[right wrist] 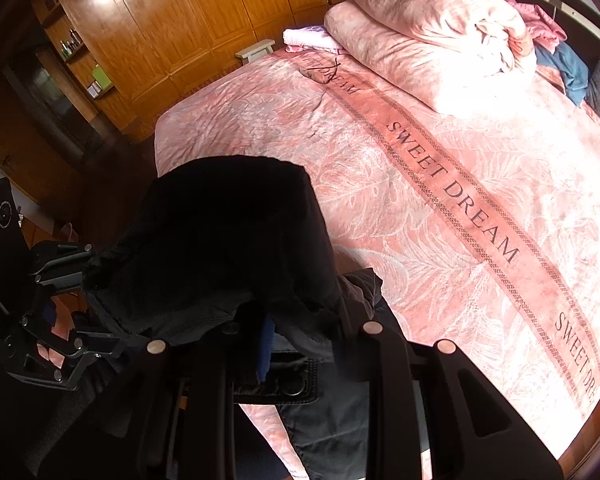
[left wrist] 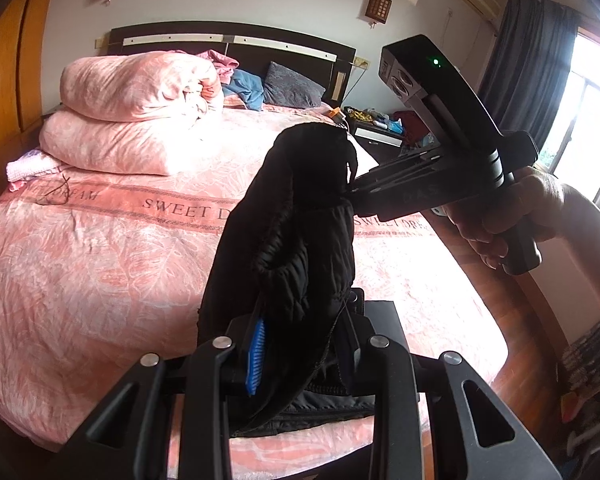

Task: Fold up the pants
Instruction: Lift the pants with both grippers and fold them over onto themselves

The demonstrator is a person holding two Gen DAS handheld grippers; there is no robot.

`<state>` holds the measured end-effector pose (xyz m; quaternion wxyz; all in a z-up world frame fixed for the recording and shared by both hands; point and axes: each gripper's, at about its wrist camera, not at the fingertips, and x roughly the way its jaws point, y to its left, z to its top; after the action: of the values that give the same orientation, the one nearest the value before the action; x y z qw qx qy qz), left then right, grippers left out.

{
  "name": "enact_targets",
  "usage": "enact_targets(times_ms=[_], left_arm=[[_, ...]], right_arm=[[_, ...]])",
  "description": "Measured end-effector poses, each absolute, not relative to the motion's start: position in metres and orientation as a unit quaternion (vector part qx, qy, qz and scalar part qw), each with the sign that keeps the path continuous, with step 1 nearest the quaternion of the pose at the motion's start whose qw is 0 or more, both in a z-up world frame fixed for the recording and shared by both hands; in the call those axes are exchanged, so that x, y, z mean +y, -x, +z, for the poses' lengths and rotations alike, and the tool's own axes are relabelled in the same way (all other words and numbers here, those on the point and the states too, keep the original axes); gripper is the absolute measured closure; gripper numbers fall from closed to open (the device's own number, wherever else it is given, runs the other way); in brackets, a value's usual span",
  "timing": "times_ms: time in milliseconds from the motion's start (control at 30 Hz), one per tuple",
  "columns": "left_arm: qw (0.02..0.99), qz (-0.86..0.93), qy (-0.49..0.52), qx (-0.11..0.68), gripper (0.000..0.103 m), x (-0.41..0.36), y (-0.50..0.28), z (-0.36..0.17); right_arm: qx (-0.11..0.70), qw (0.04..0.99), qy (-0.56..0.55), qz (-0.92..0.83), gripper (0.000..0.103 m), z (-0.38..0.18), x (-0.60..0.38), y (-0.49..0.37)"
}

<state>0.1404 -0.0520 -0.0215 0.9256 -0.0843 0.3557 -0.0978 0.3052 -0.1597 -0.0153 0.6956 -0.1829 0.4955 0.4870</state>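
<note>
Black quilted pants [left wrist: 296, 216] bunched, draped above bed [left wrist: 100, 248]

The only wording I can read is on the pink leaf-patterned bedspread [right wrist: 440, 152], along its darker pink woven band [right wrist: 456, 200]. From my right wrist camera the band runs from far left to near right and reads "SWEET DREAM" in dark capitals, then "SWEET DRE" again (cut off at the near edge). From my left wrist camera the same band [left wrist: 112, 198] shows "DREAM" at the left, "SWEET D" in the middle, and "SWEET DREA" at the right.
</note>
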Motion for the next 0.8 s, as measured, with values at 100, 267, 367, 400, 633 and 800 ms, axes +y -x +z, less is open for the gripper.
enact_targets(times_ms=[100, 267, 367, 400, 633, 800], left_arm=[[0.925, -0.103, 0.075, 0.357, 0.074, -0.061, -0.142, -0.023], [0.924, -0.111, 0.061, 0.36, 0.074, -0.074, -0.146, -0.026], [0.923, -0.116, 0.053, 0.362, 0.074, -0.081, -0.149, -0.028], [0.923, -0.118, 0.05, 0.363, 0.074, -0.084, -0.149, -0.029], [0.921, -0.133, 0.024, 0.367, 0.074, -0.108, -0.154, -0.035], [0.918, -0.141, 0.009, 0.37, 0.074, -0.123, -0.156, -0.04]], right_arm=[[0.497, 0.699, 0.178, 0.483, 0.08, -0.019, -0.168, -0.306], [0.5, 0.702, 0.171, 0.477, 0.08, -0.024, -0.179, -0.308], [0.499, 0.704, 0.172, 0.475, 0.08, -0.028, -0.185, -0.308], [0.497, 0.705, 0.174, 0.474, 0.08, -0.029, -0.187, -0.308], [0.501, 0.709, 0.168, 0.467, 0.08, -0.035, -0.203, -0.31], [0.502, 0.71, 0.162, 0.466, 0.08, -0.04, -0.216, -0.31]])
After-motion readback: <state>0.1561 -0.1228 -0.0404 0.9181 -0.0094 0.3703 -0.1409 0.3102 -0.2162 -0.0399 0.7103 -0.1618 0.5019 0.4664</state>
